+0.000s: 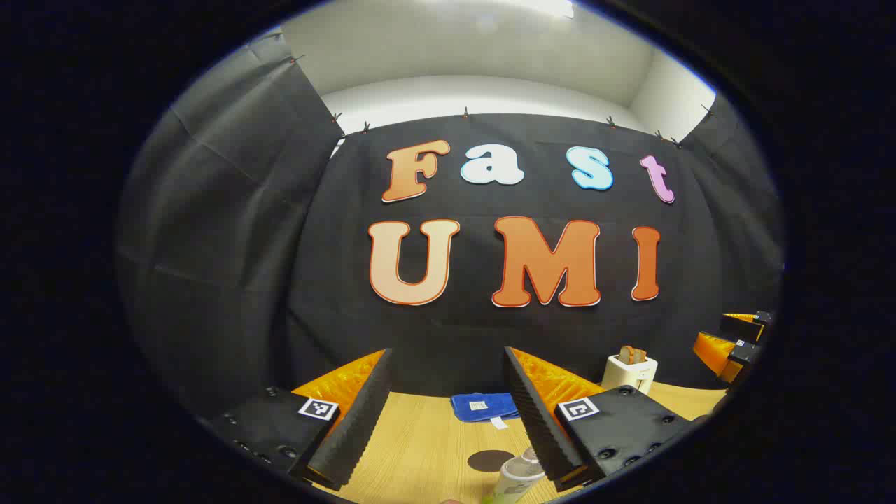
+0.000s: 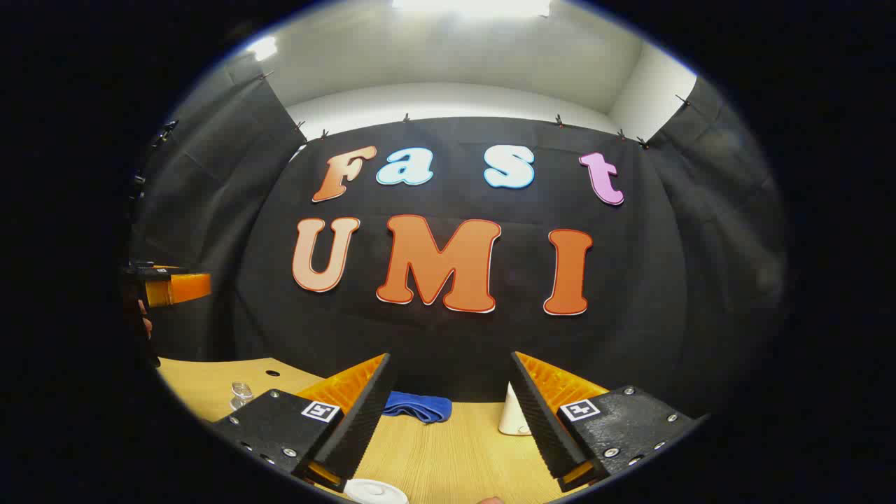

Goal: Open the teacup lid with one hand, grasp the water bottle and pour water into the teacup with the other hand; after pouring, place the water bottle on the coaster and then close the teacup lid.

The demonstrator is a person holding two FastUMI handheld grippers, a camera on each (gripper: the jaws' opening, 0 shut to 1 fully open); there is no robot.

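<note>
Looking along the left claw (image 1: 448,420) in the left gripper view, its two fingers stand spread wide apart above the wooden bench (image 1: 420,448), with nothing between them. Low at the bottom edge, just beside the inner face of the finger on the view's right, the water bottle (image 1: 516,477) shows its pale cap and clear shoulder. Just behind the bottle lies a dark round coaster (image 1: 490,460), flat on the bench and bare. Farther back, against the booth's black cloth wall, a blue cloth (image 1: 483,406) lies folded. To its right stands a small white toaster (image 1: 630,371) with a slice of bread in its slot. At the far right edge the other claw shows in part; whether it is spread cannot be told from here.

In the right gripper view, the right claw (image 2: 448,420) is likewise spread wide and holds nothing. At the bottom edge, near the finger on the view's left, a white round lid-like top (image 2: 376,492) peeks in. The blue cloth lies at the back, the toaster partly hidden behind the finger on the right. On the bench at far left sits a small clear glass thing (image 2: 241,393), too small to tell.
</note>
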